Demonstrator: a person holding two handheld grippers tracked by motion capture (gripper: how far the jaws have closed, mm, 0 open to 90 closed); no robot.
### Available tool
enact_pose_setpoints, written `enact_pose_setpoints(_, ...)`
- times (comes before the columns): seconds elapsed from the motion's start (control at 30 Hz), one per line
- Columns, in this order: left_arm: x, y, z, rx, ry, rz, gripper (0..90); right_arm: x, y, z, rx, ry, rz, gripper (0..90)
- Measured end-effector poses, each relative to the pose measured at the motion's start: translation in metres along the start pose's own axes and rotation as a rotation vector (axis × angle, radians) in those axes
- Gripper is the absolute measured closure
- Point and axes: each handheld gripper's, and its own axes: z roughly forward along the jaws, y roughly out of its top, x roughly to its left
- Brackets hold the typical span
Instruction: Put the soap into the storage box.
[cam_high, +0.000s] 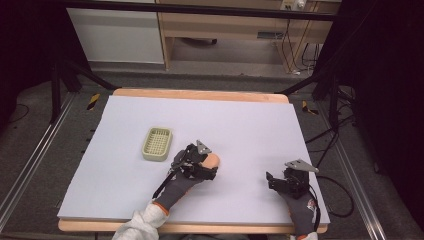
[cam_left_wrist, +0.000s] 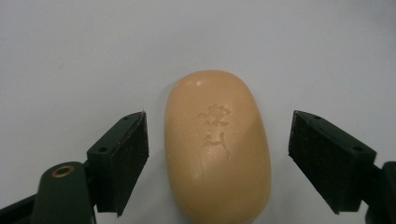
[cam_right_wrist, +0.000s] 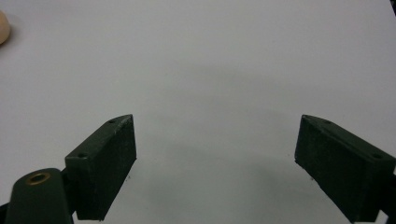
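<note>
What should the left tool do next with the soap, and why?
Probably squeeze shut on the soap. The left tool is open with a jaw on each side of it, gaps showing, and the soap lies flat on the table, so nothing holds it.

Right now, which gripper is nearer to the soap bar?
Left. The left gripper has its open jaws on either side of the soap bar, not yet touching it. The right gripper sits open and empty well off to the soap's right on the table.
</note>
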Motion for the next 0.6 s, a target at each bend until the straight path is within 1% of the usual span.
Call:
enact_pose_setpoints(0.13, 0.000, 0.000, 0.006, 0.016, 0.003, 0.008, 19.4, 0.000, 0.000, 0.000, 0.002, -0.001, 0.001, 12.8)
enact_pose_setpoints(0.27, 0.000, 0.001, 0.010, 0.024, -0.006, 0.002, 19.9, -0.001, 0.000, 0.000, 0.003, 0.000, 0.002, 12.6)
enact_pose_setpoints(0.37, -0.001, 0.000, 0.015, 0.032, -0.001, 0.003, 20.5, -0.001, 0.000, 0.000, 0.004, 0.000, 0.003, 12.4)
enact_pose_setpoints(0.53, 0.001, 0.000, 0.018, 0.042, 0.000, -0.005, 22.0, -0.001, 0.000, 0.000, 0.003, 0.001, 0.006, 12.4)
enact_pose_setpoints(0.6, 0.001, 0.000, 0.019, 0.045, 0.010, -0.003, 22.3, -0.001, 0.000, 0.000, 0.004, 0.002, 0.005, 12.4)
